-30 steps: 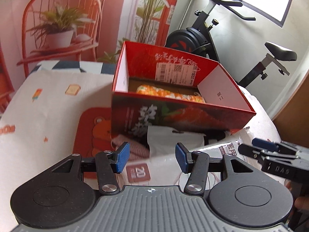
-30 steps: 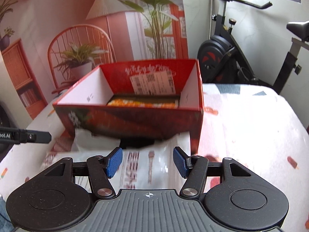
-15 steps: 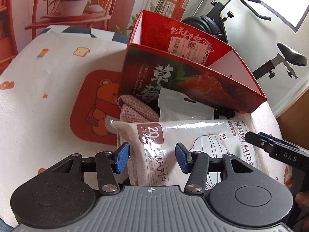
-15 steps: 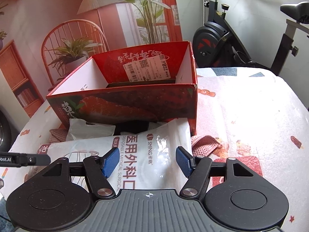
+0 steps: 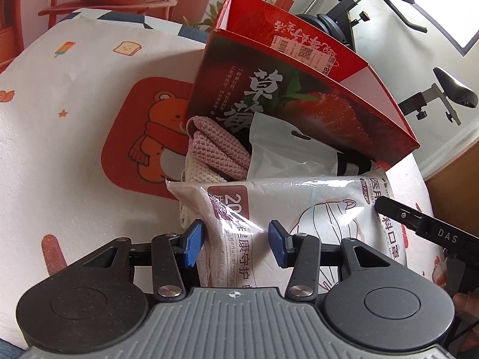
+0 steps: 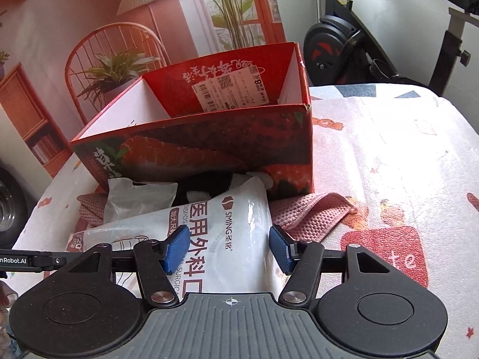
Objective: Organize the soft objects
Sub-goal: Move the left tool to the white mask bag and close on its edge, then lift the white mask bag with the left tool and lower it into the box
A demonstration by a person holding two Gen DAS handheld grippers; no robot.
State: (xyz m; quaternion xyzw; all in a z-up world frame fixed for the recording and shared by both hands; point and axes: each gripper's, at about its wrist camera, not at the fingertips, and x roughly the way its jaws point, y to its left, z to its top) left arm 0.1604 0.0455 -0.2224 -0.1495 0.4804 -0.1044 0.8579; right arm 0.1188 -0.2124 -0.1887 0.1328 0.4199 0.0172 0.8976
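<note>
1. My left gripper [image 5: 235,240] has its jaws apart and just closing in, straddling the left end of the mask pack [image 5: 284,209]; the pads do not press yet as far as I can tell.
2. My right gripper [image 6: 227,248] stands apart too, jaws also just narrowing, over the pack's right end.
3. To do this well, I'd pinch both ends evenly and lift level, because the slick film may slip or sag in the middle.
4. The pack lies at the near side of the bed, just in front of the red box [image 6: 209,146].
5. A pink knit cloth [image 5: 218,149] and a white bag [image 5: 278,146] lie wedged between the pack and the box's front wall.
6. The printed bedsheet [image 5: 74,89] covers the surface; an exercise bike [image 6: 359,45] stands beyond the far edge.
</note>
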